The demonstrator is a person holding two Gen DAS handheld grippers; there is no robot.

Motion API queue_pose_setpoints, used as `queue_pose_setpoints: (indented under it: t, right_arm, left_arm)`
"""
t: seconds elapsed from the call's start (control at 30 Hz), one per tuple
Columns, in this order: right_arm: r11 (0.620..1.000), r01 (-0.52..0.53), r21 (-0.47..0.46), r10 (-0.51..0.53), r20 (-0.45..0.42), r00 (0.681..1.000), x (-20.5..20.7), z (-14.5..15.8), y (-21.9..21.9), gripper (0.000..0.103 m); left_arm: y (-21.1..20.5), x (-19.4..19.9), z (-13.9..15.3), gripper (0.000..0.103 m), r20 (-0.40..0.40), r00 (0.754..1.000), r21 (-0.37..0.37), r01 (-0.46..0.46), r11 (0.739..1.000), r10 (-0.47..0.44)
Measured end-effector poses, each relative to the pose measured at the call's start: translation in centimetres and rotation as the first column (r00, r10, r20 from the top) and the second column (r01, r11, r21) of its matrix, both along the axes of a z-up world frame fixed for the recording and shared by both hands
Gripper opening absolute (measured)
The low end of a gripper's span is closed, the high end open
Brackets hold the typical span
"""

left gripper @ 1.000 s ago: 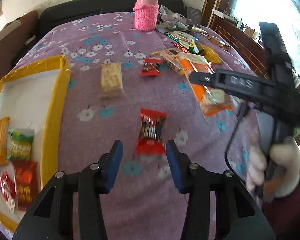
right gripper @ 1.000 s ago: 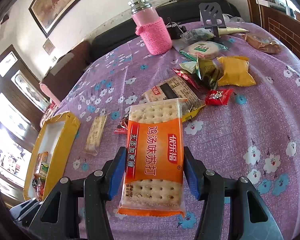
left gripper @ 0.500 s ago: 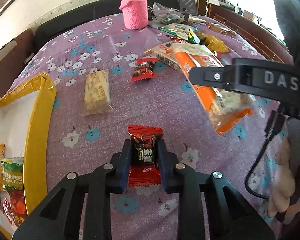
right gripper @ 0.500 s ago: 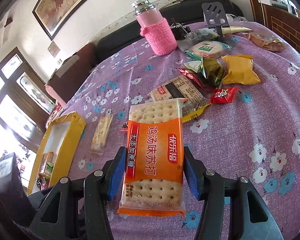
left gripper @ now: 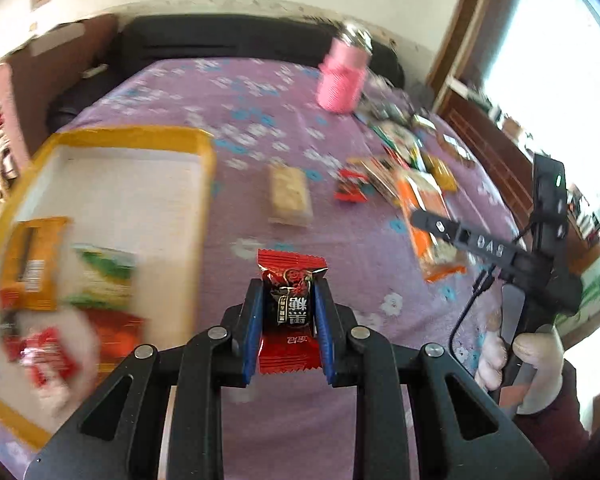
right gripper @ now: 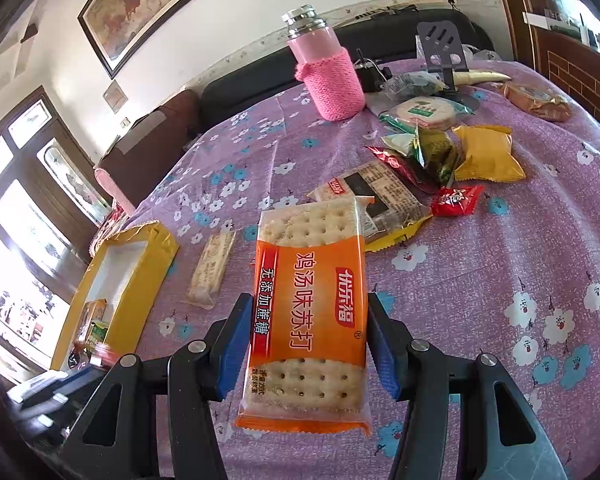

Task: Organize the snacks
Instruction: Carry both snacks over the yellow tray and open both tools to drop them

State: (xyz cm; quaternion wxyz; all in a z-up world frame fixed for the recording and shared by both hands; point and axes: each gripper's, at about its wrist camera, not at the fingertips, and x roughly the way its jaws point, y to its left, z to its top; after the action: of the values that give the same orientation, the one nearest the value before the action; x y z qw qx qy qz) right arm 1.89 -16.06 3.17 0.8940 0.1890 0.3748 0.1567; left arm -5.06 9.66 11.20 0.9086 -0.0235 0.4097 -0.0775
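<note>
My left gripper [left gripper: 288, 296] is shut on a red candy packet [left gripper: 290, 304] and holds it above the purple cloth, just right of the yellow-rimmed box [left gripper: 204, 168]. The box holds several snack packets at its near end [left gripper: 100, 280]. My right gripper [right gripper: 306, 320] is shut on an orange cracker pack [right gripper: 308, 312], held above the table; it also shows in the left wrist view [left gripper: 424, 216]. The box lies far left in the right wrist view [right gripper: 156, 256].
A pale wafer bar [left gripper: 290, 196] [right gripper: 212, 272] and a small red candy [left gripper: 352, 188] lie mid-table. More snack packets [right gripper: 432, 156] are piled at the far right near a pink knitted bottle [right gripper: 328, 68] and a phone stand [right gripper: 440, 48].
My left gripper closed on the red candy packet, lifted it and swung left toward the box. My right gripper kept holding the cracker pack, nearly still.
</note>
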Motion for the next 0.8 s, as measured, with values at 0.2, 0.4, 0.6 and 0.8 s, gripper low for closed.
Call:
queue_pose_setpoints:
  t: [0.2,0.4,0.6,0.8]
  right_arm:
    - [0.998,-0.060,-0.016,0.061,0.017,0.998,-1.0,2.5,2.4,0.056]
    - [0.982,-0.189,0.014,0.189,0.016,0.982,-1.0,6.5,8.1,0.055]
    - [0.933,-0.358,0.038,0.360,-0.054,0.931,0.3,8.3,17.3,0.055]
    - [0.905,-0.424,-0.006,0.420,-0.135,0.898,2.5,6.7,24.9,0.055]
  left_arm:
    - [7.5,-0.3,3.6,0.022,0.062,0.990,0.003,-0.128,0.992,0.128]
    - [13.9,2.5,4.2,0.022,0.043,0.971,0.006,-0.234,0.972,0.233]
    - [17.0,5.5,2.7,0.022,-0.008,0.959,0.005,-0.282,0.959,0.282]
    - [19.2,8.0,0.2,0.022,-0.083,0.942,0.000,-0.326,0.946,0.324]
